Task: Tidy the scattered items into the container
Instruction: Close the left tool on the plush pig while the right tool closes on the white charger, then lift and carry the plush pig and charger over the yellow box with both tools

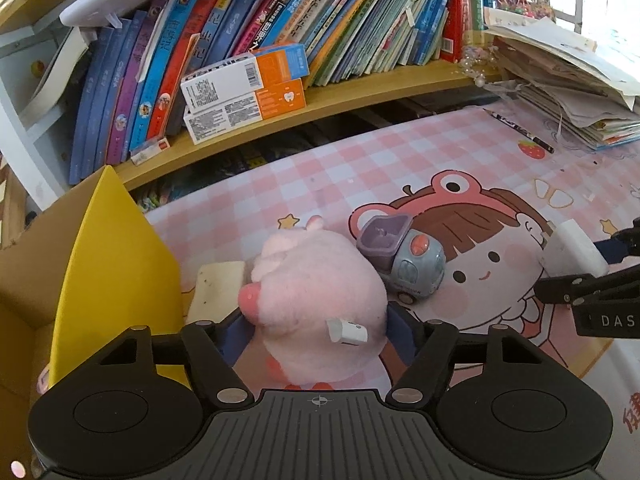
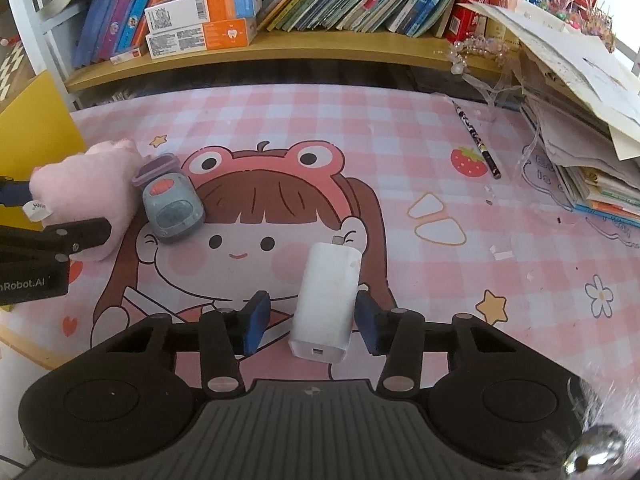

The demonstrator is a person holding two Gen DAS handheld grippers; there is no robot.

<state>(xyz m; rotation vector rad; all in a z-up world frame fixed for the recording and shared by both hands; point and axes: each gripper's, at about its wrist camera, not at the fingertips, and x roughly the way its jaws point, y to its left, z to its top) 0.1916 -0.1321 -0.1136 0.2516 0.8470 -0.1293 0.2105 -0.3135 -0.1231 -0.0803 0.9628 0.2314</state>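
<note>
Left gripper [image 1: 316,332]: jaws clenched on the pink plush toy [image 1: 316,276], one blue pad pressed into each flank.
Pink plush toy: bulges forward out of the left jaws; a white sewn label [image 1: 347,331] hangs off its side by the right pad.
Toy car [image 1: 404,258]: grey-blue with a purple bucket on top, just ahead of the left jaws and to their right, touching the plush; it stands on the mat.
Cardboard box [image 1: 24,272]: to the left of the left jaws, its yellow flap [image 1: 116,248] upright just beside the left finger; interior mostly hidden.
Cream block [image 1: 218,286]: ahead-left of the left jaws, between the plush and the yellow flap, speckled with dark spots.
Right gripper [image 2: 310,318]: jaws spread wide; the white charger [image 2: 326,300] lies between them.
White charger: lengthwise between the right pads, close against the right one, a clear gap to the left one; a port on its near end, a metal plug on its far end.
Mat [image 2: 400,136]: pink check with a cartoon girl in a frog hat, under both jaws.
Pencil [image 2: 478,142]: well ahead of the right jaws and to their right, flat on the mat.
Shelf [image 2: 280,46]: far ahead of both jaws, packed with books; two orange-and-white cartons [image 2: 200,20] stacked on it.
Paper pile [image 2: 580,120]: far ahead-right of the right jaws.
</note>
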